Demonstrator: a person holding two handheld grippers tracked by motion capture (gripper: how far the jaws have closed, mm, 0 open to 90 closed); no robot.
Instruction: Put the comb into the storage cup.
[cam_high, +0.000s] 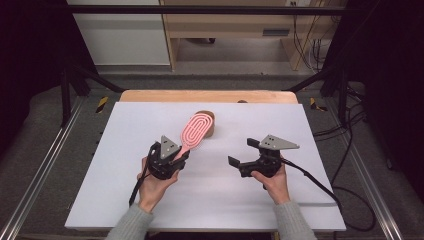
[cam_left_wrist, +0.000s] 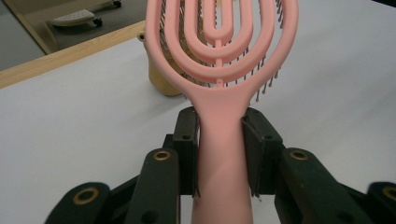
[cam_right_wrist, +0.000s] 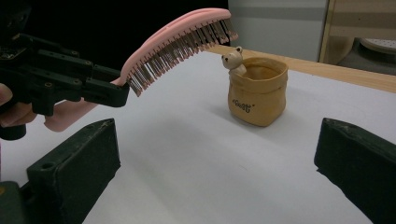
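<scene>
High view: your left gripper (cam_high: 176, 159) is clamped on the handle of the pink hairbrush (cam_high: 195, 129), head lifted over the white table (cam_high: 210, 195) toward the tan pouch (cam_high: 212, 131). Pick looks done; placing is left. Your right gripper (cam_high: 243, 153) hangs apart, empty.

Left gripper view: pads squeeze the hairbrush handle (cam_left_wrist: 223, 154) from both sides, pouch behind the head.

Right gripper view: jaws wide, nothing between; brush in the air, bristles down, near the pouch (cam_right_wrist: 257, 91), not in it.
</scene>
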